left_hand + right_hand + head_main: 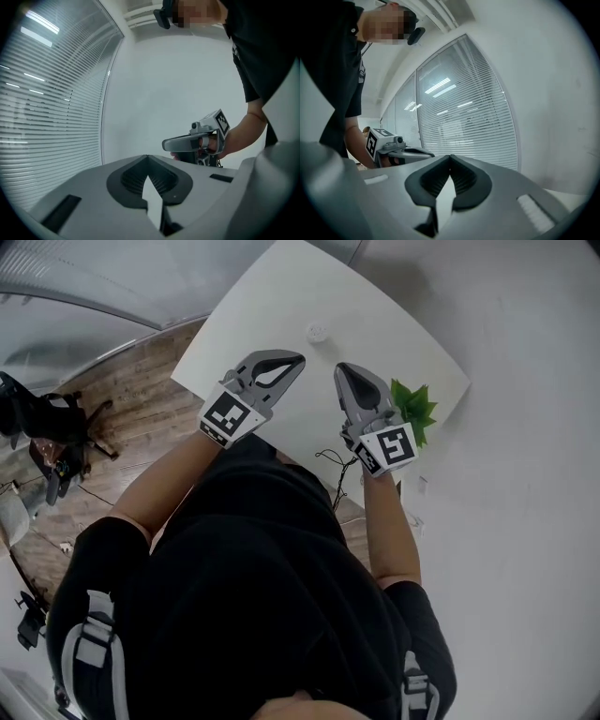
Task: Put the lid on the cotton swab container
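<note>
A small round white cotton swab container (317, 331) stands on the white table (281, 306), far below both grippers; I cannot tell whether its lid is on. My left gripper (296, 359) is held high and about level, jaws shut with nothing between them (147, 157). My right gripper (341, 369) is beside it, also raised and level, its jaws shut and empty (450, 157). Each gripper shows in the other's view: the right gripper (187, 143) in the left gripper view, the left gripper (401, 151) in the right gripper view. Both gripper views look at walls and windows, not at the table.
A green plant (413, 410) sits at the table's right edge. Wooden floor (141, 399) and a black office chair (47, 423) lie to the left. Window blinds (468, 122) and a plain white wall (168, 93) fill the gripper views.
</note>
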Action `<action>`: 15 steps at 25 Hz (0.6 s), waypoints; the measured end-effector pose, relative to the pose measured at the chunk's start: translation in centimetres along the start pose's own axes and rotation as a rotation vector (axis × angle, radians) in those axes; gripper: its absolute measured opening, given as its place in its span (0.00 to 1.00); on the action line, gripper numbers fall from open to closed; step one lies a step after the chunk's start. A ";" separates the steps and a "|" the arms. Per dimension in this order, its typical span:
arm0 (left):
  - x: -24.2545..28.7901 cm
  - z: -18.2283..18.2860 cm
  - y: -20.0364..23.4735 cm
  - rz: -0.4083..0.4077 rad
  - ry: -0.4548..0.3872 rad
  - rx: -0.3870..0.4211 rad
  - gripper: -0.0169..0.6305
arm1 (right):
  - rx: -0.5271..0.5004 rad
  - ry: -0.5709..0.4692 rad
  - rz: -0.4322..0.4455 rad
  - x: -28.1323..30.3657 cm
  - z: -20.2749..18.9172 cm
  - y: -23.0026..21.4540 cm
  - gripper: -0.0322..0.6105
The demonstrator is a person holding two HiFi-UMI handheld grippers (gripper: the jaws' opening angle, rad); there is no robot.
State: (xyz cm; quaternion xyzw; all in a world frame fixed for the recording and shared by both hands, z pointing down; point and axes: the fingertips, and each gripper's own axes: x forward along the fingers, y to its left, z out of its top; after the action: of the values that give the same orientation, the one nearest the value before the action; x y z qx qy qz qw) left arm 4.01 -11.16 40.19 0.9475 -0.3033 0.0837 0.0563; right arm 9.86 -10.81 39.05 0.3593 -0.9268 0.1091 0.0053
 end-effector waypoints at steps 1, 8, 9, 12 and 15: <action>-0.2 0.7 -0.1 -0.002 -0.009 0.005 0.04 | 0.001 -0.003 0.003 -0.1 0.4 0.3 0.07; -1.1 3.2 -1.3 0.002 -0.039 0.021 0.04 | -0.004 -0.041 0.016 -1.2 2.6 1.8 0.06; -1.0 3.4 -1.3 0.003 -0.040 0.024 0.04 | -0.005 -0.044 0.019 -1.3 2.8 1.9 0.06; -0.7 3.8 -1.9 0.002 -0.043 0.033 0.04 | -0.014 -0.048 0.034 -1.6 3.0 2.0 0.06; -0.7 4.3 -2.3 0.002 -0.049 0.042 0.04 | -0.023 -0.055 0.045 -1.8 3.3 2.2 0.06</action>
State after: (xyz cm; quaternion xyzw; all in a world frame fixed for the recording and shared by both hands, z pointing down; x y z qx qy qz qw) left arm 5.36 -9.60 35.74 0.9500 -0.3036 0.0670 0.0289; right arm 9.93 -8.68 35.24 0.3411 -0.9357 0.0888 -0.0185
